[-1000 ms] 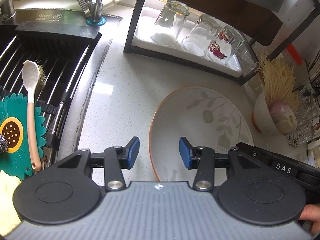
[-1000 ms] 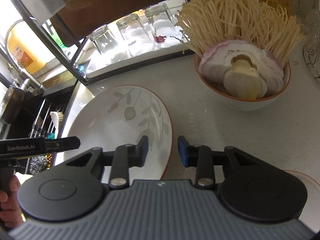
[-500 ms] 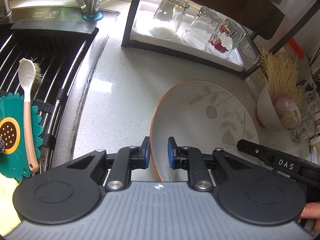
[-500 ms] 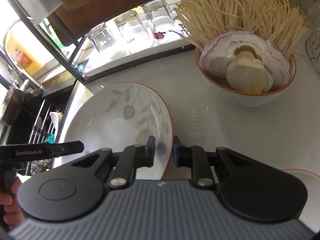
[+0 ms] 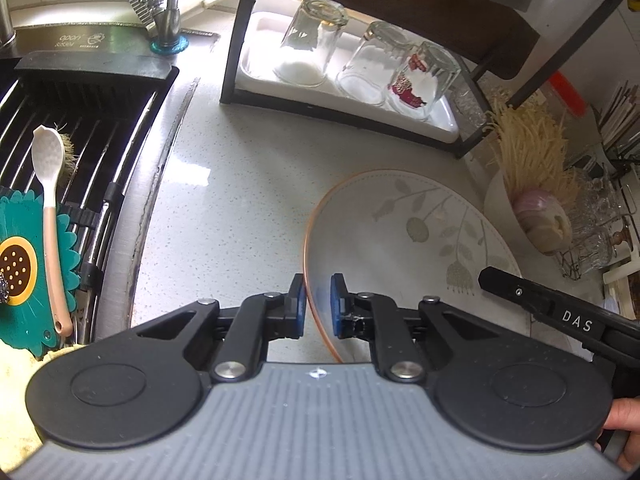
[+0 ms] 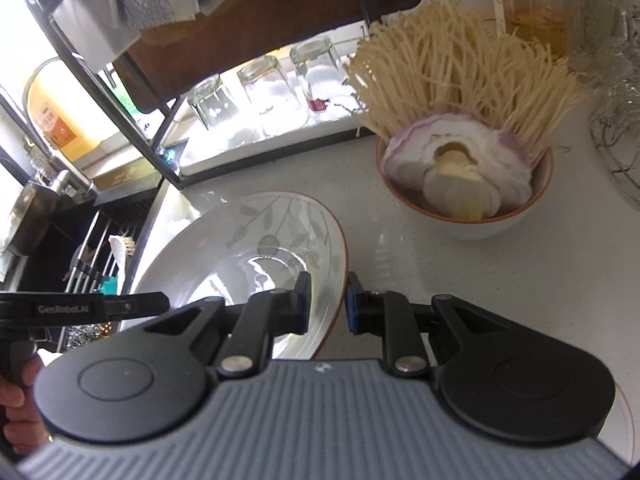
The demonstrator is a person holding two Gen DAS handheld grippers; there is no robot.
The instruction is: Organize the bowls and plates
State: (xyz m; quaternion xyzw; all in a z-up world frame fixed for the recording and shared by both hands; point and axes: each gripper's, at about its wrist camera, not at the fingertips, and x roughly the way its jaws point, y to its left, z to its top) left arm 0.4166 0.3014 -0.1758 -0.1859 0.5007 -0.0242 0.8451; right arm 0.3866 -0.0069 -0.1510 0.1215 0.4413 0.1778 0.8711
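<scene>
A white plate with a leaf pattern and an orange rim is held between both grippers above the pale counter. My left gripper is shut on the plate's left rim. My right gripper is shut on the plate's right rim, and the plate tilts up off the counter. A white bowl with enoki mushrooms and sliced onion stands to the right of the plate; it also shows in the left wrist view. The edge of another orange-rimmed plate shows at the right wrist view's lower right.
A black rack with a white tray of three upturned glasses stands at the back. The sink with a black drying rack, a spoon and a green sunflower mat lies to the left. A wire basket and a bottle stand on the right.
Both grippers closed from open onto the plate's opposite rims. The plate has since risen and tilted off the counter.
</scene>
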